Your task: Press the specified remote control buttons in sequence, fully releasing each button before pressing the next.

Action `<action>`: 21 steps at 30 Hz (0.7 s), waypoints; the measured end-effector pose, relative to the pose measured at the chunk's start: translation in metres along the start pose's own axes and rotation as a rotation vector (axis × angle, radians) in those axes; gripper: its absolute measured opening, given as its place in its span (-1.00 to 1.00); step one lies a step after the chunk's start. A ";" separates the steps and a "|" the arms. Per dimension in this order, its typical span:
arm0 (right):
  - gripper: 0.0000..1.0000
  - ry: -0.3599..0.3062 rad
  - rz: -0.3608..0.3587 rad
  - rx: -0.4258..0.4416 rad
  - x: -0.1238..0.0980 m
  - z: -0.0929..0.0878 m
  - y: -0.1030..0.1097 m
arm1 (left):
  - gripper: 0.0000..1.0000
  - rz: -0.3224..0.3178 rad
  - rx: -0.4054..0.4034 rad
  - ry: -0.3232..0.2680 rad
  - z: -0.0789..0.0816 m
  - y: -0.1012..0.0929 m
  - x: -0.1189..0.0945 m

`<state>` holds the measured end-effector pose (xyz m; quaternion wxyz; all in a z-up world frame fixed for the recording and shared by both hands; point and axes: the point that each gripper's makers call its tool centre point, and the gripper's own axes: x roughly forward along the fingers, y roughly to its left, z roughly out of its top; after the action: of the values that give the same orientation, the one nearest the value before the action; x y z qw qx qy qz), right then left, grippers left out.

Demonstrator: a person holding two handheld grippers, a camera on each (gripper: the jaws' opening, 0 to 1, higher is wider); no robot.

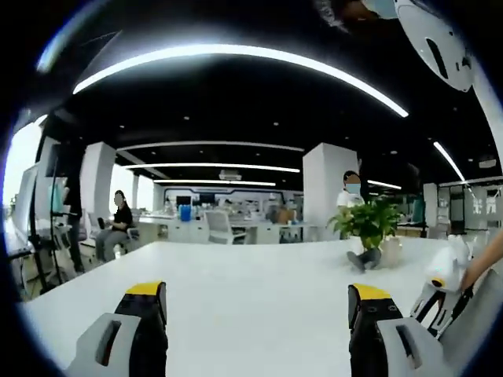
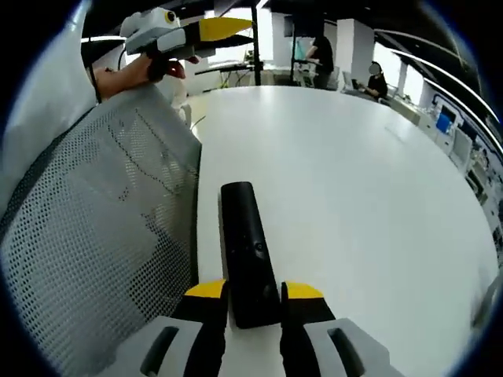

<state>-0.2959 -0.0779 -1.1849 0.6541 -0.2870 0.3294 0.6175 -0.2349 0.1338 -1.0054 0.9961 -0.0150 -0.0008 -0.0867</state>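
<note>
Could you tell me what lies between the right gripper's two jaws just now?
In the right gripper view, the black remote control lies lengthwise between the right gripper's jaws, its near end apparently clamped.

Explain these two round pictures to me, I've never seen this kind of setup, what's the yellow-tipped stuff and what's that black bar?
There is no robot here. A person holds a two-fingered gripper in each hand, and a fisheye camera rides on each one, looking forward along its fingers.

In the left gripper view, the left gripper has its fingers wide apart with nothing between them, above a large white table in an open office. A potted plant stands on the table's far side.

In the right gripper view, the right gripper is closed on the near end of a black remote control, which points away over the same white table. A grey mesh chair back stands to the left, and beyond it a hand holds the other gripper.
</note>
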 end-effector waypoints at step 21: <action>-0.58 0.091 -0.016 -0.067 0.004 -0.001 -0.048 | 1.00 0.069 -0.020 0.001 -0.003 0.017 -0.003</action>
<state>-0.2480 -0.0797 -1.1908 0.6333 -0.3392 0.3359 0.6091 -0.2352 0.1515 -1.0087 0.9983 -0.0250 0.0008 -0.0520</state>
